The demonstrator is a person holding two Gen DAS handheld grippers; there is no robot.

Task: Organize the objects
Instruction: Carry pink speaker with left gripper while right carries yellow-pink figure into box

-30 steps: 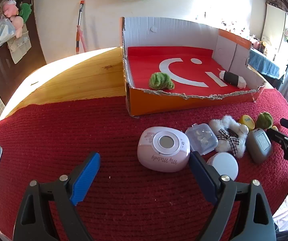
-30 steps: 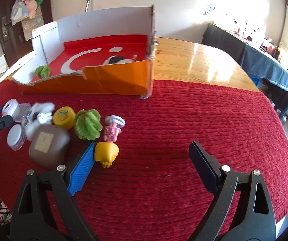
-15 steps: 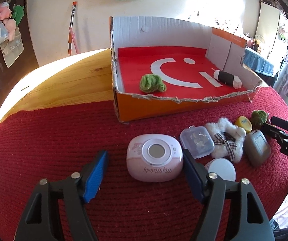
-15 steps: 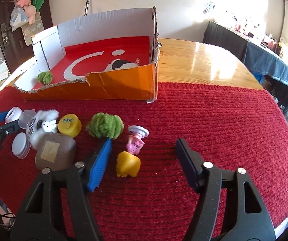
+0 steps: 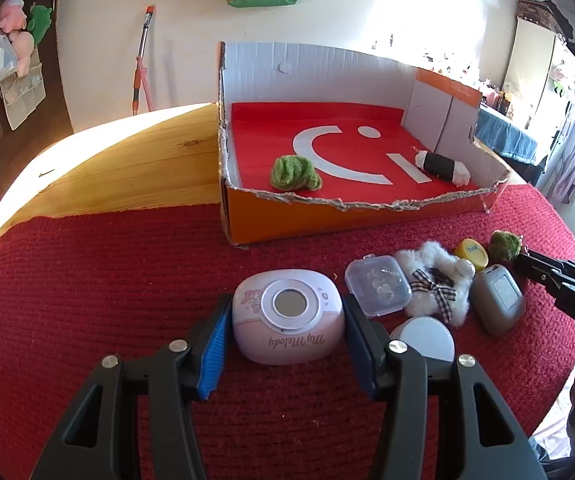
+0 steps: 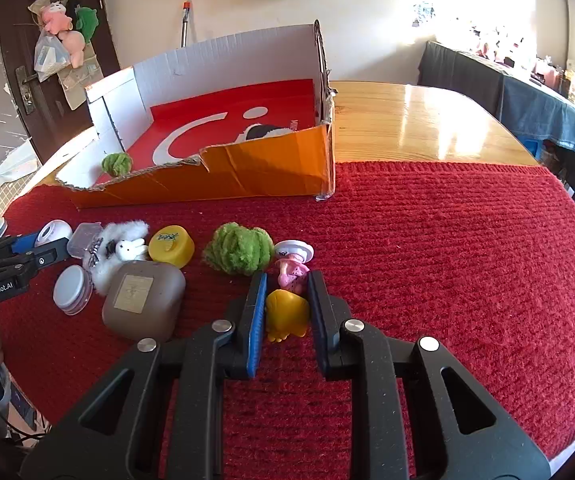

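Observation:
My left gripper (image 5: 287,322) is shut on a pink "My Melody" device (image 5: 288,316) that rests on the red mat. My right gripper (image 6: 287,294) is shut on a yellow-and-pink doll figure (image 6: 288,308) lying on the mat. An open cardboard box (image 5: 347,216) with a red floor holds a green pompom (image 5: 294,174) and a black-and-white roll (image 5: 443,166). The box also shows in the right wrist view (image 6: 255,176).
On the mat lie a clear plastic case (image 5: 377,286), a white plush with a checked bow (image 5: 435,284), a white round lid (image 5: 423,338), a grey box (image 6: 143,304), a yellow cap (image 6: 171,244) and a green pompom (image 6: 239,250). The bare wooden tabletop (image 6: 427,124) lies beyond the mat.
Both grippers moved forward and closed. The left one closed on the pink device. The right one shifted right and closed on the yellow-and-pink doll.

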